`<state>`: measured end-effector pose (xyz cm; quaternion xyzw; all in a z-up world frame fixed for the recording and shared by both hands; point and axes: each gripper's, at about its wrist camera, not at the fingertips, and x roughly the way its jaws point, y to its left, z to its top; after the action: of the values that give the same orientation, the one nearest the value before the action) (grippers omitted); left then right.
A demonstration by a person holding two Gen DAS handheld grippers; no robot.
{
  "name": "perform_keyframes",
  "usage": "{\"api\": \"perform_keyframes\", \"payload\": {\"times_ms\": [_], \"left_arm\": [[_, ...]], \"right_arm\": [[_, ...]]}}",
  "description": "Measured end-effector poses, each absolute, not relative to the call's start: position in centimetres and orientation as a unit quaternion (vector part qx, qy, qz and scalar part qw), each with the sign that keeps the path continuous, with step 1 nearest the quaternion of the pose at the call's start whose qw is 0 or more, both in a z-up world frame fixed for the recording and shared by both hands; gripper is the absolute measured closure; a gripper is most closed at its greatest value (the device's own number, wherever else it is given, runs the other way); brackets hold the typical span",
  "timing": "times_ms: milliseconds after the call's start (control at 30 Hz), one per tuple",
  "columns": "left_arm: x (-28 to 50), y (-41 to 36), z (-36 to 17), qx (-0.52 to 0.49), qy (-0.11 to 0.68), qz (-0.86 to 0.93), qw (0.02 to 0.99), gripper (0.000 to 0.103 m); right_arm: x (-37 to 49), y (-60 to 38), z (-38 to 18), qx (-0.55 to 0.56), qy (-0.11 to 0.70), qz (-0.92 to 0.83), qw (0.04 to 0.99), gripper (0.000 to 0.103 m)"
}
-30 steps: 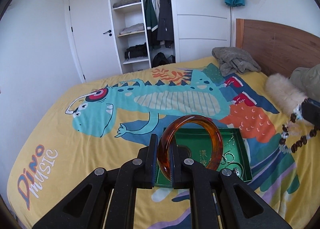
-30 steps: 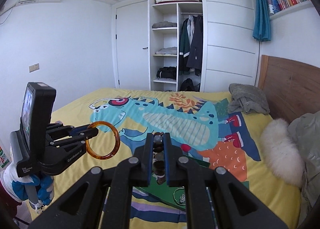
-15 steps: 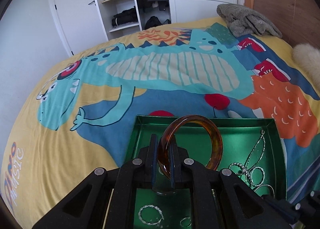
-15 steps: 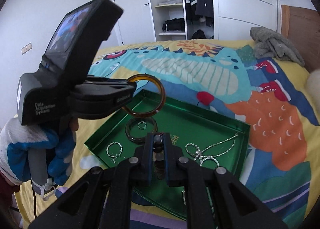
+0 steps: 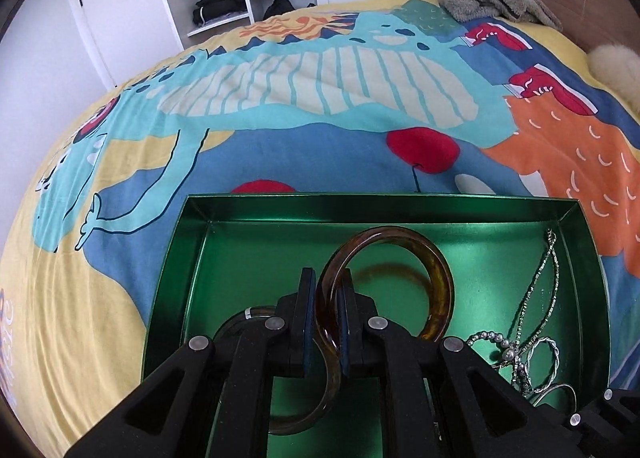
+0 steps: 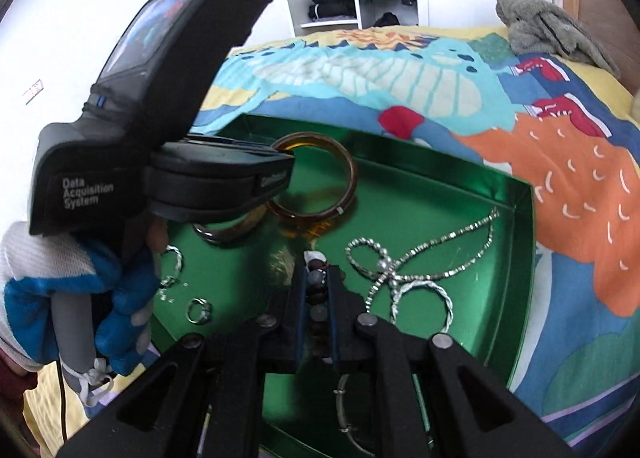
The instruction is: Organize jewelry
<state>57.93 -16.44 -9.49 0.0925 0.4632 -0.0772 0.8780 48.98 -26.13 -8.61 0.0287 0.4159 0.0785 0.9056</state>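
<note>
Left gripper (image 5: 326,312) is clamping a rigid, probably slippery amber bangle (image 5: 436,282) by its rim over the green tray (image 5: 384,203); right gripper (image 6: 316,310) is pinching limp beads (image 6: 315,282) (light).

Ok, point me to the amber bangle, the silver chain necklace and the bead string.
amber bangle (image 5: 440,290): left wrist view, its right curve.
silver chain necklace (image 6: 452,238): right wrist view, the upper strand.
bead string (image 6: 316,290): right wrist view, beads between the fingers.
</note>
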Motion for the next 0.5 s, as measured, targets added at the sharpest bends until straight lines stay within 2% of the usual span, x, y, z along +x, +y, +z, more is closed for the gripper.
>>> {"api": "perform_keyframes", "payload": {"times_ms": [167, 233, 300, 333, 500], "left_arm": [[58.3, -16.7, -10.0, 0.097, 0.474, -0.076, 0.872, 0.092], [58.2, -16.5, -9.7, 0.089, 0.471, -0.081, 0.874, 0.087], [57.9, -16.3, -9.2, 0.085, 0.464, -0.082, 0.878, 0.067], [57.6, -16.2, -8.8, 0.084, 0.459, -0.082, 0.881, 0.062], [54.5, -14.9, -5.9, 0.071, 0.429, -0.089, 0.896, 0.059]], "right_arm": [[48.7, -26.9, -9.3, 0.036, 0.424, 0.068, 0.903, 0.093], [48.5, -27.0, -9.3, 0.035, 0.425, 0.065, 0.902, 0.091], [48.2, -27.0, -9.0, 0.036, 0.423, 0.064, 0.903, 0.073], [48.1, -27.1, -8.8, 0.037, 0.421, 0.064, 0.904, 0.070], [46.1, -27.4, -6.8, 0.037, 0.405, 0.055, 0.912, 0.068]]}}
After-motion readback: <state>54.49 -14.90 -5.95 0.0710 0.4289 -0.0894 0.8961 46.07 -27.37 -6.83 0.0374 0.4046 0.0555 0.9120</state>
